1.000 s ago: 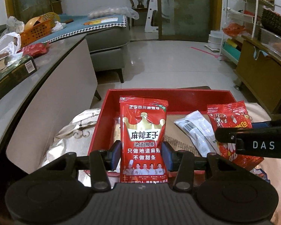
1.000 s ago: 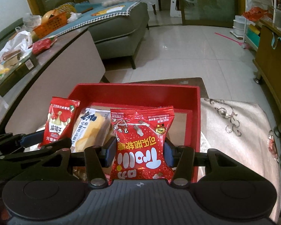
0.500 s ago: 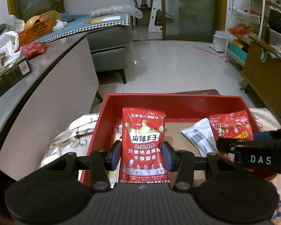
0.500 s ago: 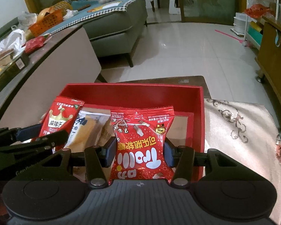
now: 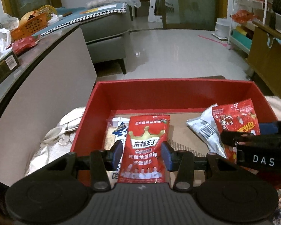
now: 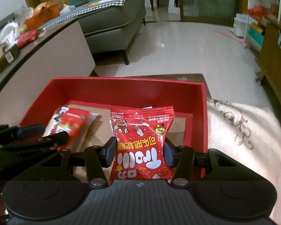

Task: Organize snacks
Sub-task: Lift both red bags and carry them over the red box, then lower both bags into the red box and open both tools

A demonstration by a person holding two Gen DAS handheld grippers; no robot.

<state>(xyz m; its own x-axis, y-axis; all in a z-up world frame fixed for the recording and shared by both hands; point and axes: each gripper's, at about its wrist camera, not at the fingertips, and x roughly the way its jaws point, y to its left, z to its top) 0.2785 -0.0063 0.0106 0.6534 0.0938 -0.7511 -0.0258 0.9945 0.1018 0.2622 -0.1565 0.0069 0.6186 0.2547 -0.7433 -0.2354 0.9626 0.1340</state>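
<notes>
My left gripper [image 5: 142,154] is shut on a tall red spicy-strip packet with a gold crown [image 5: 145,146], held over the near part of the red box [image 5: 170,91]. My right gripper [image 6: 138,152] is shut on a red candy bag with white lettering [image 6: 142,142], low over the same red box [image 6: 121,88]. In the left wrist view the right gripper [image 5: 256,146] and its candy bag [image 5: 234,118] show at the right. A clear-wrapped bread packet [image 5: 112,133] and a silver-white packet [image 5: 206,131] lie on the box floor. The left gripper [image 6: 28,138] shows at the left of the right wrist view.
The box stands on a cream embroidered cloth [image 6: 239,123]. A long grey counter [image 5: 37,60] with an orange basket [image 5: 31,25], bags and a carton runs along the left. A grey sofa [image 6: 112,20], tiled floor and shelving [image 5: 252,18] lie beyond.
Both grippers have sunk toward the red box with their packets still gripped; the box now looks larger and its floor nearer.
</notes>
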